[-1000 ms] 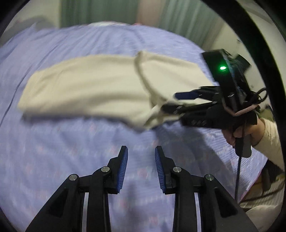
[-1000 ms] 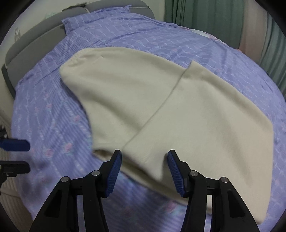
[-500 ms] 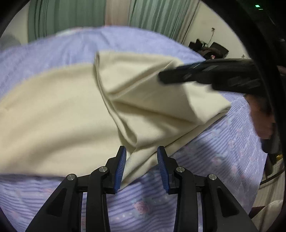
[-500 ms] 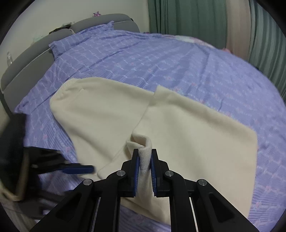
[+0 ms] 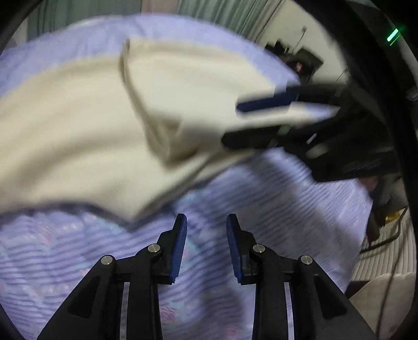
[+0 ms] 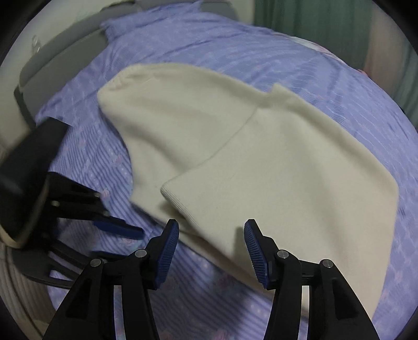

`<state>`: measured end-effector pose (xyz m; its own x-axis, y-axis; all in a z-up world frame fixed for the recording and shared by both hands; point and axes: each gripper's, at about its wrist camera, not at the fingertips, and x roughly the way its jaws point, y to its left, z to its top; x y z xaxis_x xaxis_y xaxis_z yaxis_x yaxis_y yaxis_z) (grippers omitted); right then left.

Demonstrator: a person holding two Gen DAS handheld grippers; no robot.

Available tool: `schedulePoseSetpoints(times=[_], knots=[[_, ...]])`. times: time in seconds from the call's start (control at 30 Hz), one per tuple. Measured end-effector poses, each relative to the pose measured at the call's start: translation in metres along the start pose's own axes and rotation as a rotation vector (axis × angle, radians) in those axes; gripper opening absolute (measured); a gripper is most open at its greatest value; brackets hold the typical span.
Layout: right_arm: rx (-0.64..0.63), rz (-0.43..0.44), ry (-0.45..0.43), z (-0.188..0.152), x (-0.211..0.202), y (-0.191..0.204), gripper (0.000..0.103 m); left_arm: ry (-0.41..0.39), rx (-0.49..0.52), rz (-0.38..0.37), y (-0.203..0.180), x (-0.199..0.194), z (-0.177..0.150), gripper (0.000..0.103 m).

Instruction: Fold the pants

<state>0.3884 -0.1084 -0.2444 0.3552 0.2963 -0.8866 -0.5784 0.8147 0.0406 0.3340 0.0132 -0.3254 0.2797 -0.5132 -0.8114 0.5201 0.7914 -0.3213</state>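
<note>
Cream pants lie folded on a purple bedspread, one part laid over the other with a ribbed cuff at the near edge. My right gripper is open and empty, just short of that cuff. My left gripper is open and empty over bare bedspread, near the pants' corner. The right gripper also shows in the left wrist view, blurred, its fingers apart around the pants' edge. The left gripper shows at the left of the right wrist view.
A grey headboard runs behind the bed at the upper left. Green curtains hang at the far side. A cable and the bed's edge lie at the right of the left wrist view.
My right gripper let go of the cuff and opened, and the cuff now lies on the pants. My left gripper drew back from the pants' edge to bare bedspread.
</note>
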Motion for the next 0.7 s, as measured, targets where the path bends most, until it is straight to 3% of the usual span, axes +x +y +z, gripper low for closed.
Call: schedulePoseSetpoints(times=[0.13, 0.37, 0.57, 0.7], knots=[[0.076, -0.076, -0.036, -0.021, -0.022, -0.013, 0.053, -0.099, 0.032, 0.053, -0.008, -0.019, 0.016, 0.035], [0.064, -0.123, 0.004, -0.036, -0.016, -0.032, 0.053, -0.020, 0.012, 0.048, 0.001, 0.035, 0.033, 0.033], [-0.042, -0.125, 0.010, -0.030, 0.006, -0.029, 0.052, -0.056, -0.030, 0.013, 0.003, 0.036, 0.048, 0.034], [-0.023, -0.114, -0.024, -0.020, 0.004, -0.037, 0.037, -0.036, -0.015, -0.007, -0.004, 0.055, 0.053, 0.034]])
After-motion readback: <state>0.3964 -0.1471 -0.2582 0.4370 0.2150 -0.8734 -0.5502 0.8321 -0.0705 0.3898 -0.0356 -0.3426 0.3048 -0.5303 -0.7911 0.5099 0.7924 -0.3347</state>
